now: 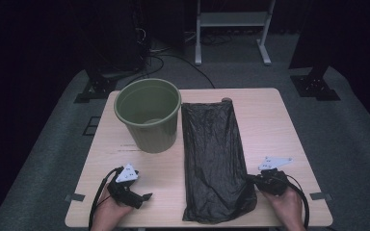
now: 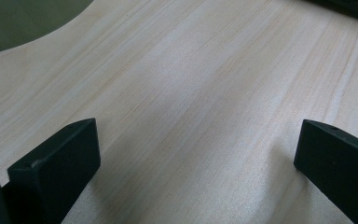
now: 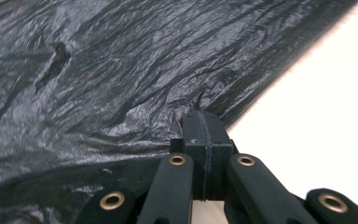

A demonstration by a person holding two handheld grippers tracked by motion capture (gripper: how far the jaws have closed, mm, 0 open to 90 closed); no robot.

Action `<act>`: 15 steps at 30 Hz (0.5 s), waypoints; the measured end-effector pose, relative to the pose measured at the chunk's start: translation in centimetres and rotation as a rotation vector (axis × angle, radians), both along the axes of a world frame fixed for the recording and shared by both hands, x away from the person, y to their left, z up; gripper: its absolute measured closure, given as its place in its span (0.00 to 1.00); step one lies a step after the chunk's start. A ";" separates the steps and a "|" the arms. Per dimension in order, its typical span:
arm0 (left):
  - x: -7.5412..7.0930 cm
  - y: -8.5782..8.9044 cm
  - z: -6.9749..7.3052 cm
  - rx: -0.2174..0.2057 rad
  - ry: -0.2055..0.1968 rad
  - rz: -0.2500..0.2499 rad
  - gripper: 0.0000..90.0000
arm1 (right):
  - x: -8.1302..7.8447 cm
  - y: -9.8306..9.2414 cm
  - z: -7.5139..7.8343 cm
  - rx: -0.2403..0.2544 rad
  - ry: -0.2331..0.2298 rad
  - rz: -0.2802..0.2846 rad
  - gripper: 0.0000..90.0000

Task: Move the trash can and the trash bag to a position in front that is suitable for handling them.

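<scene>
A black plastic bag [image 1: 213,159] lies flat and lengthwise down the middle of the wooden table [image 1: 270,115]. An olive green bin [image 1: 148,115] stands upright to its left, and its wall shows at the top left in the left gripper view [image 2: 18,18]. My right gripper [image 1: 250,179] rests at the bag's near right edge. In the right gripper view it [image 3: 204,122] is shut, its jaws pressed together on the puckered edge of the bag [image 3: 121,70]. My left gripper [image 1: 142,198] sits near the front left and stands open [image 2: 196,154] over bare wood.
The bin is empty inside. Bare table lies right of the bag and between the bin and my left hand. Behind the table stand a white frame [image 1: 231,21] and two black stand feet [image 1: 94,89] [image 1: 315,86] on grey carpet.
</scene>
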State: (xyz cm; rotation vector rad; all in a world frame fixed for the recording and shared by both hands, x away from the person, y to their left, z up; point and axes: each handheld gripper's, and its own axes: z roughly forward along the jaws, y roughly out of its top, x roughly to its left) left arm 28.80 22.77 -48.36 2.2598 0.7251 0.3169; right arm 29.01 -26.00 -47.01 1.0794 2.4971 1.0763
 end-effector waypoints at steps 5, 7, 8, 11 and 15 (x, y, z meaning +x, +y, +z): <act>0.0 0.0 0.0 0.000 0.000 0.000 0.00 | -0.1 -1.9 0.3 0.008 -0.005 -0.040 1.00; 0.0 0.0 0.0 0.000 0.000 0.000 0.00 | -0.2 -2.6 0.4 0.012 -0.008 -0.051 1.00; 0.0 0.0 0.0 0.001 0.000 0.000 0.00 | -0.3 -3.0 0.5 0.013 -0.011 -0.055 1.00; 0.0 0.0 0.0 0.001 -0.001 0.000 0.00 | -0.4 -4.0 0.6 0.010 -0.004 -0.069 1.00; 0.0 0.0 0.0 0.000 0.000 0.000 0.00 | -0.6 -5.3 0.6 0.005 0.002 -0.082 1.00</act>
